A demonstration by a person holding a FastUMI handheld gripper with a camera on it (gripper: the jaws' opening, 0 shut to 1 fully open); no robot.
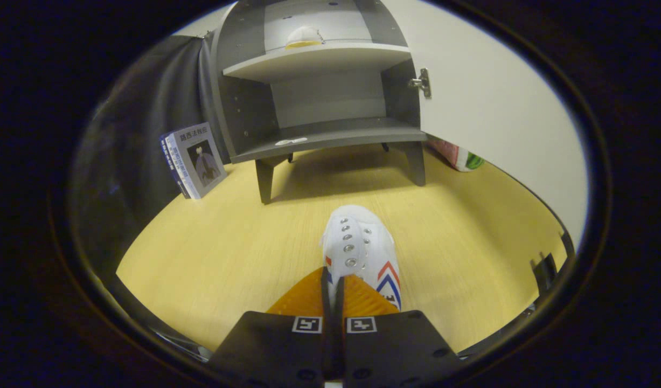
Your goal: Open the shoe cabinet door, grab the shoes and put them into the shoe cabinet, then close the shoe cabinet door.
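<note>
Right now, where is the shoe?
In the gripper view, the shoe sits pinched between the gripper fingers, above the yellow floor, short of the open cabinet.

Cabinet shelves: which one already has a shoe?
The upper shelf; a shoe sits at its back. The lower shelf holds none.

We cannot see the heel end of the white shoe (362, 248): the closed-together fingers (308, 302) of the gripper (333, 285) cover it, pinching its edge. The shoe cabinet (319, 91) loses its top at the view's rim, and the open door (492, 102) runs off likewise. A pale object (304, 36) on the upper shelf stays unidentifiable (too small). Behind the door, a pink-and-green package (459, 156) is mostly hidden.
</note>
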